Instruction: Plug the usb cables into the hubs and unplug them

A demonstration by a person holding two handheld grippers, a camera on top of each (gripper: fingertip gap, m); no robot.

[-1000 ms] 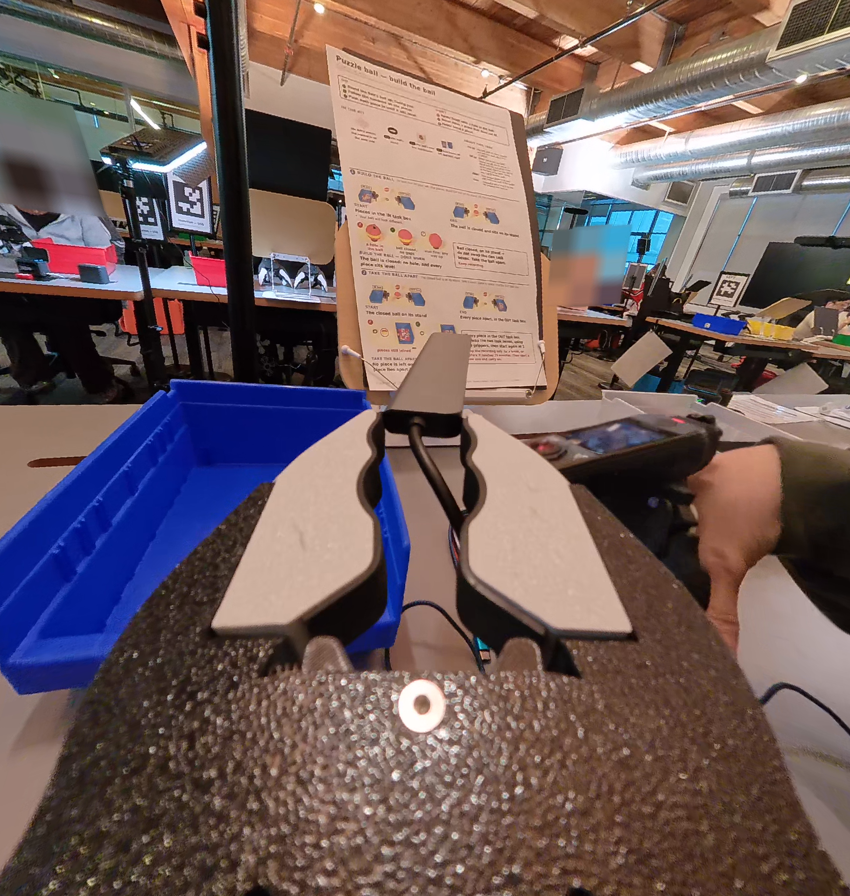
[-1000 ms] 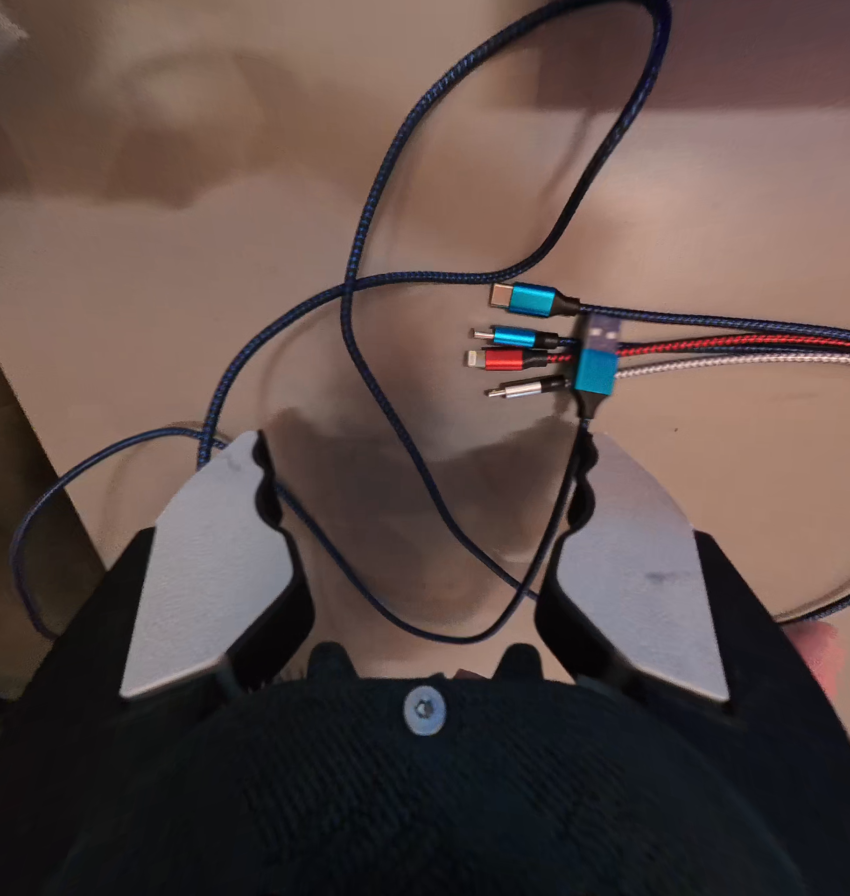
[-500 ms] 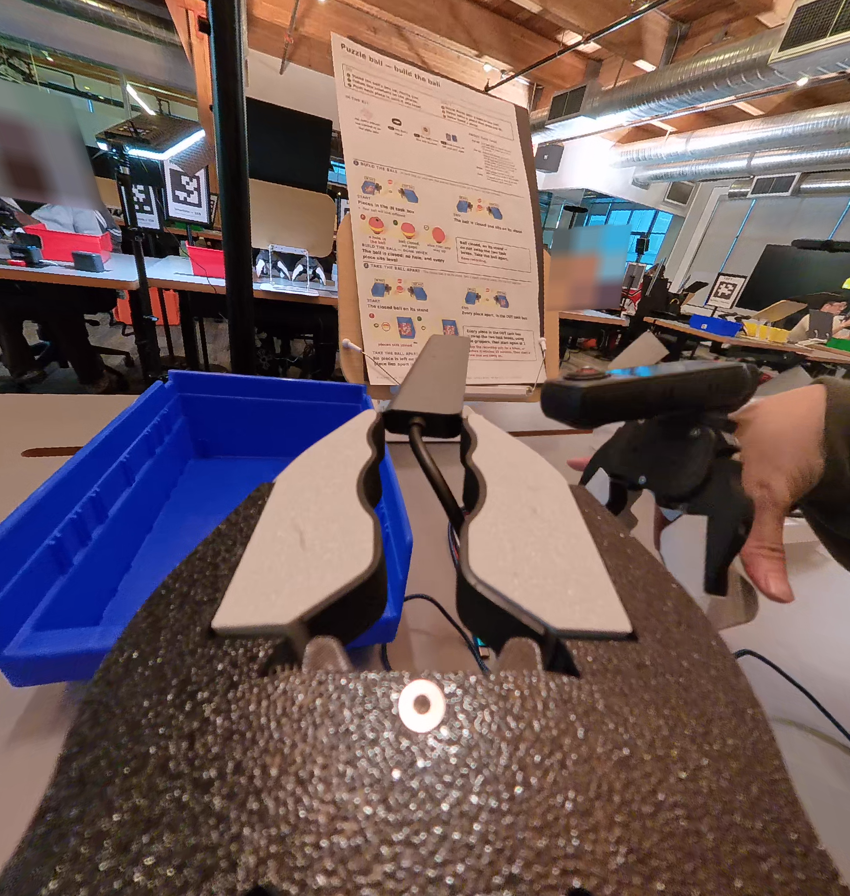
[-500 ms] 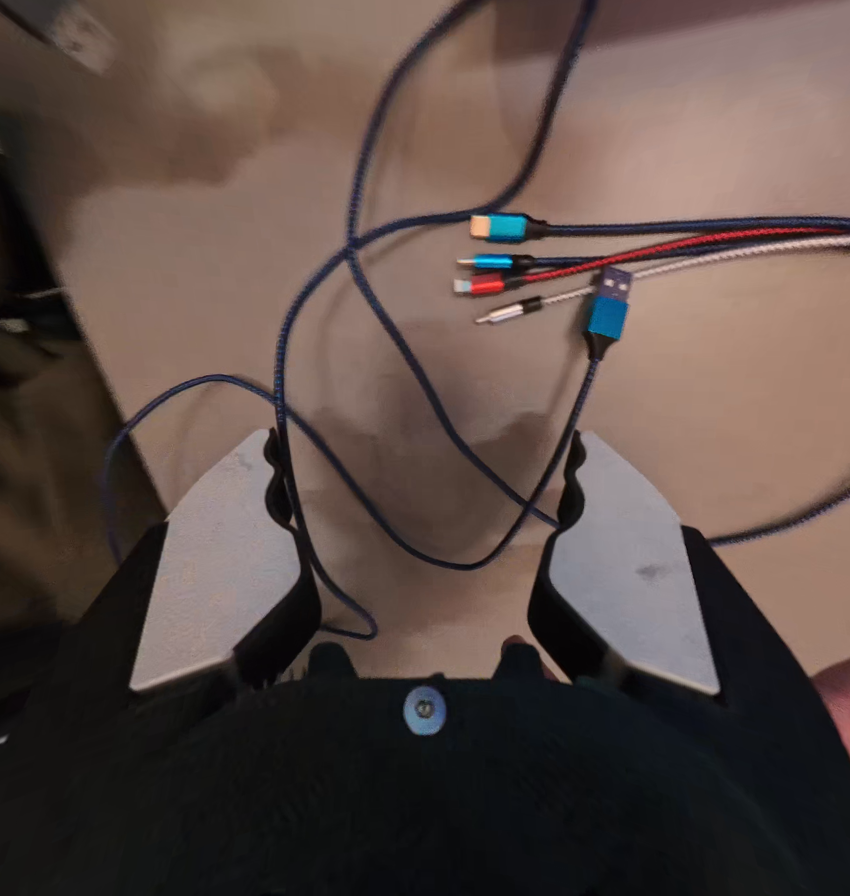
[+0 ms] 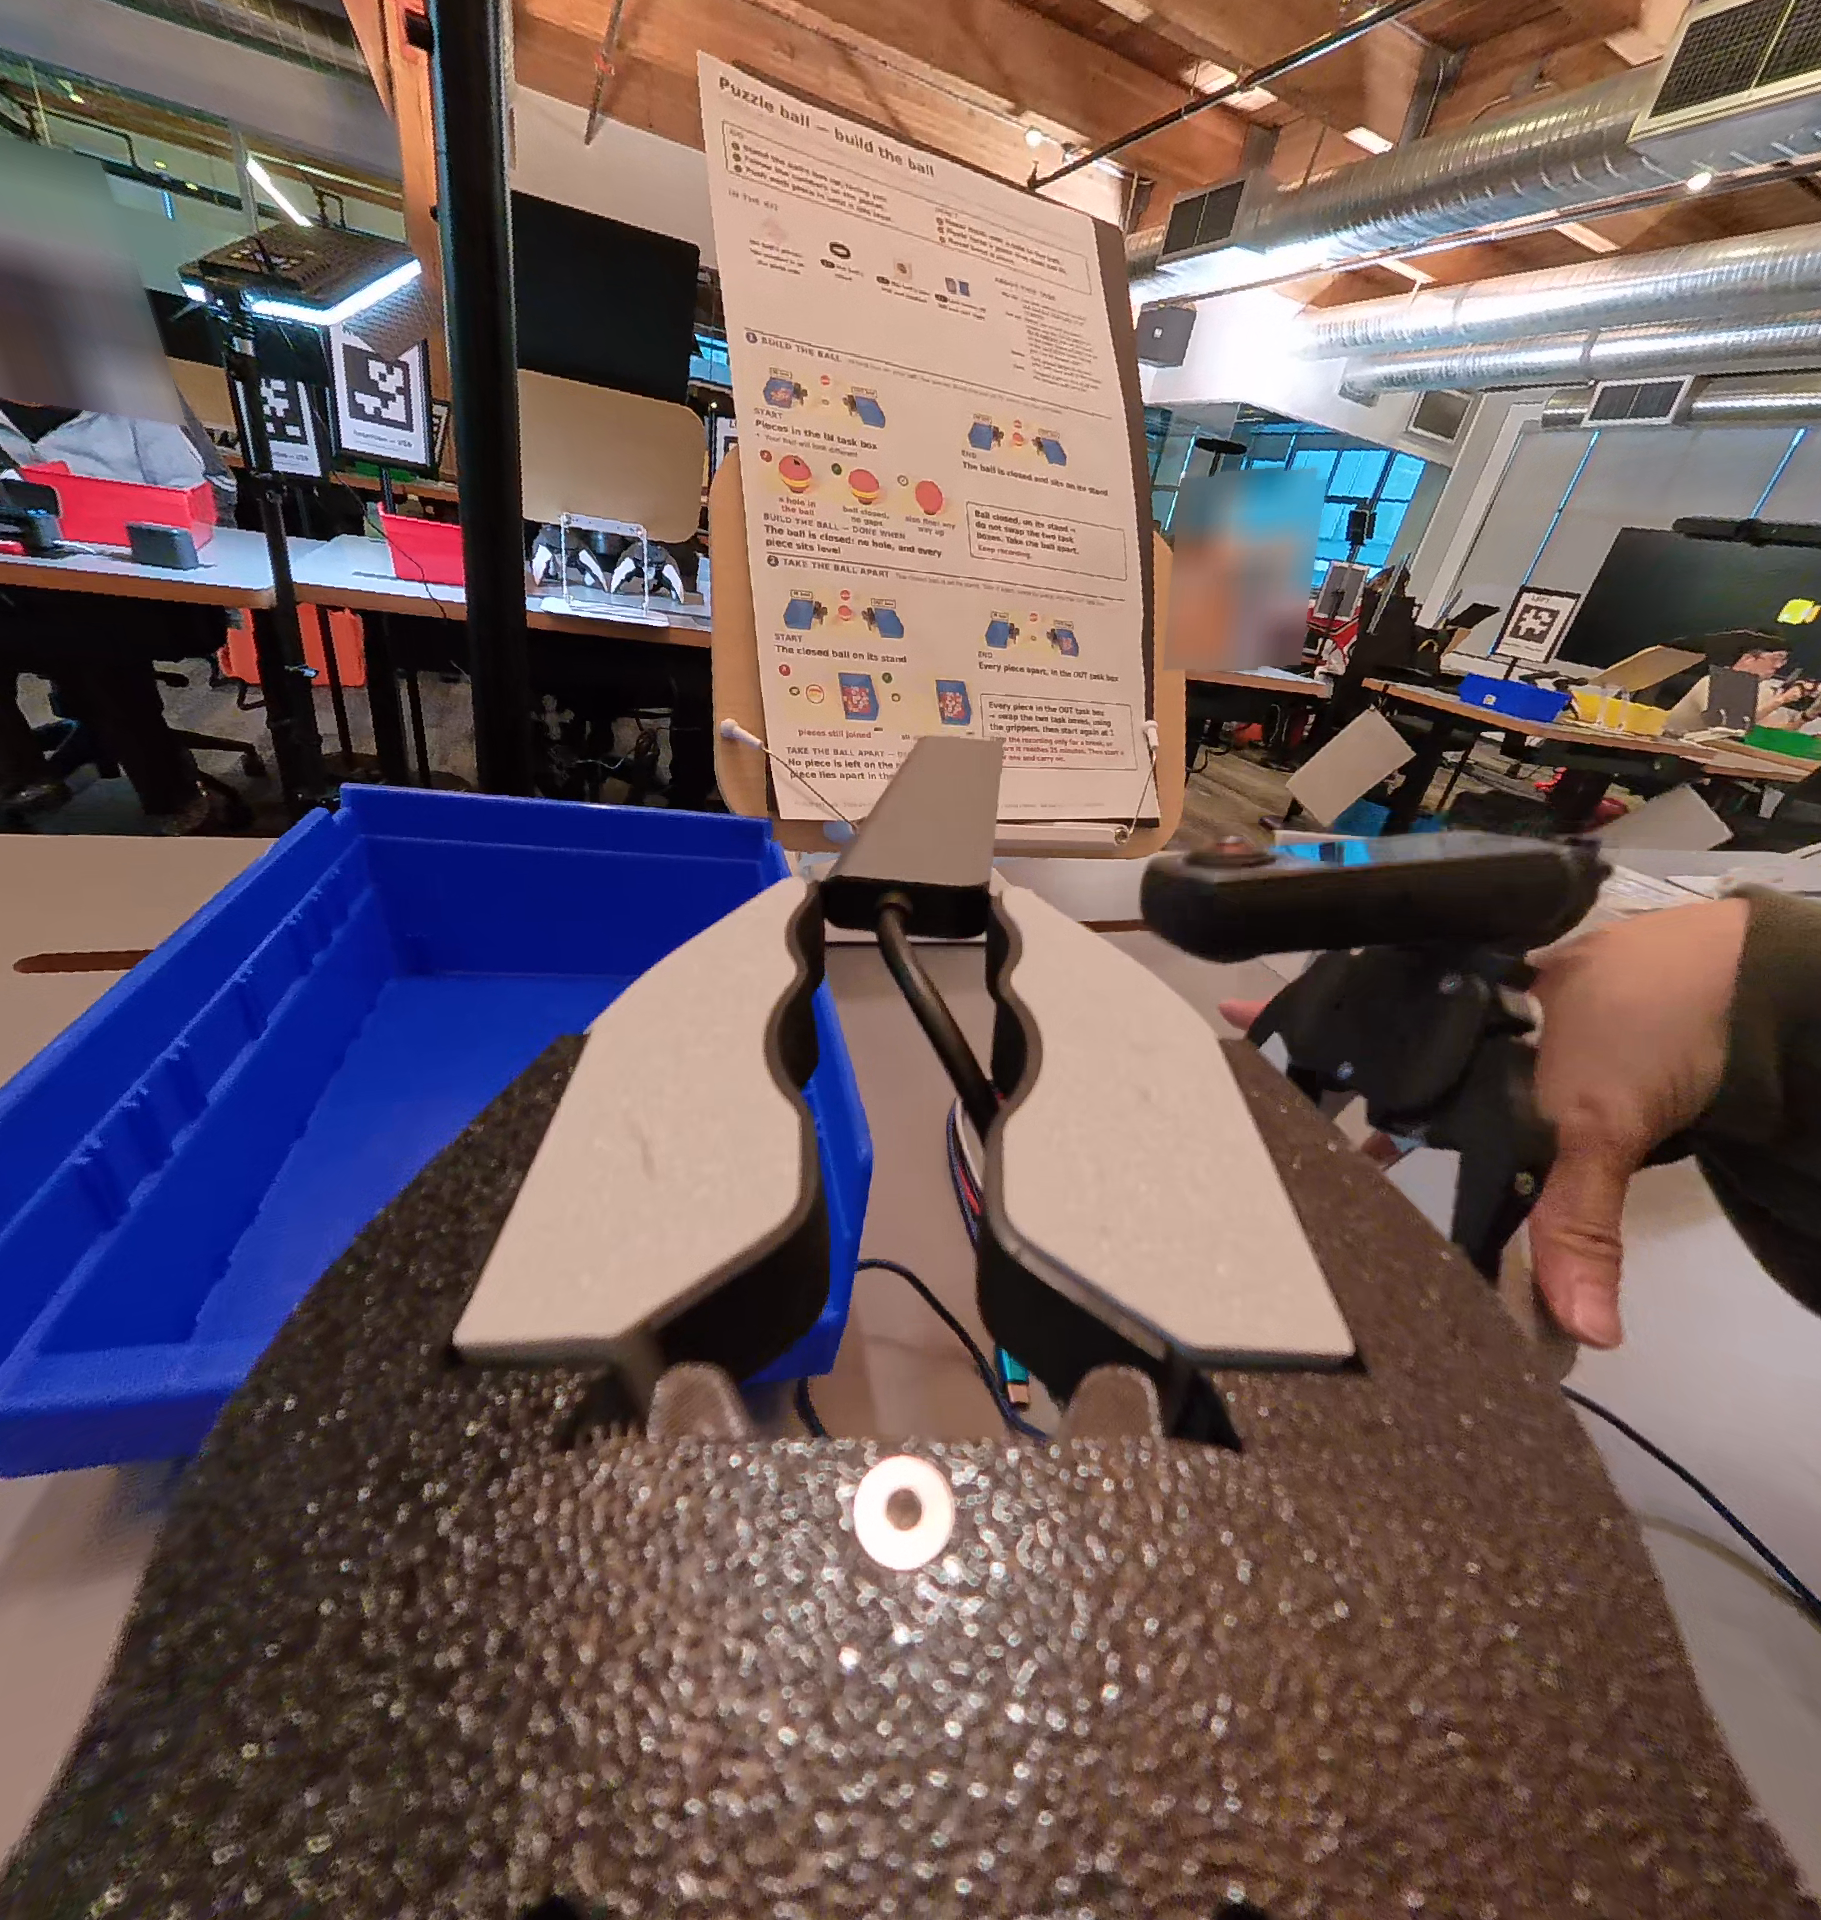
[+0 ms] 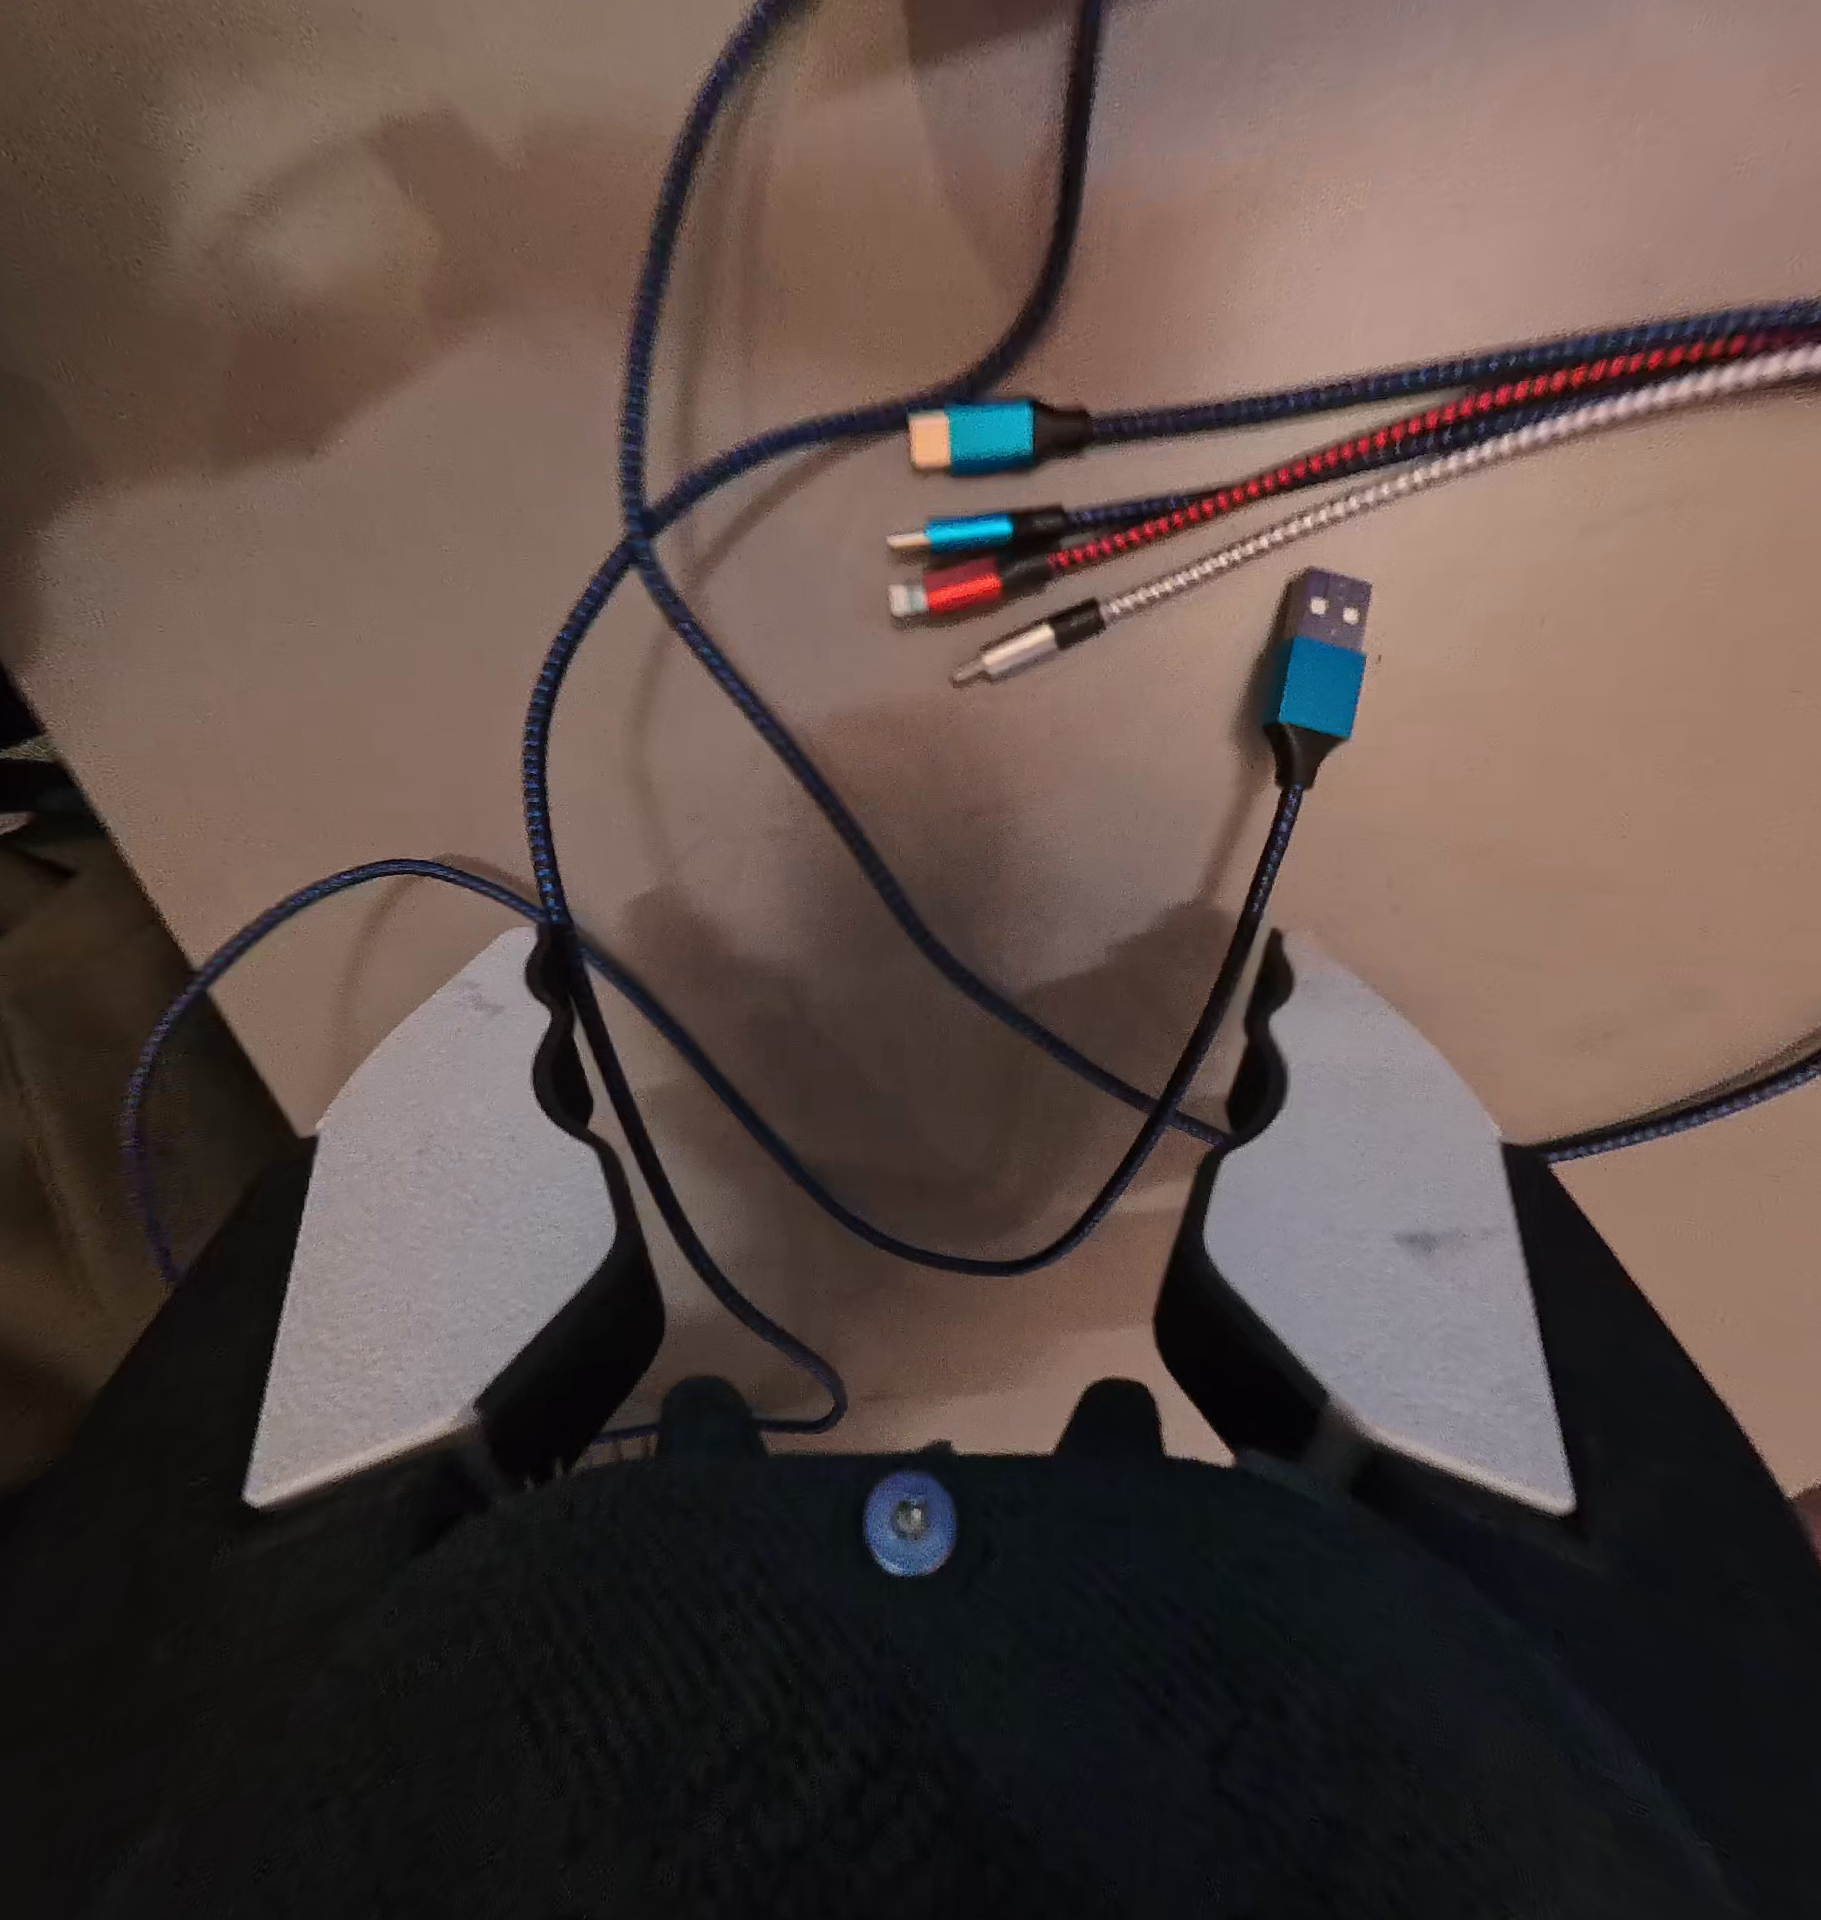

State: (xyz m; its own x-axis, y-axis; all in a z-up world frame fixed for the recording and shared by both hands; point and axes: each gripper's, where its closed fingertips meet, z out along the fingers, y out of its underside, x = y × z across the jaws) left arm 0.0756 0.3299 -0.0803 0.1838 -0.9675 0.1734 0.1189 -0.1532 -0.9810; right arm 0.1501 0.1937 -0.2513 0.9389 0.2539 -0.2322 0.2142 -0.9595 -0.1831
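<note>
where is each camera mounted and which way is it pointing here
Left wrist view: on the left gripper, facing level across the table; its fingers clamp a grey slab-shaped usb hub beside a blue plastic bin.
Right wrist view: on the open right gripper, facing down at a blue-shelled usb-a plug.
Shared: the right gripper and the person's hand also appear in the left view.

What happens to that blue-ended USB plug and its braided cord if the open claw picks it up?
The USB plug looks rigid and boxy, so it would probably sit flat between the right gripper fingers without rolling. Its thin braided cord already lies in loose loops on the table, so it would likely dangle limply, perhaps dragging the crossing strands.
</note>
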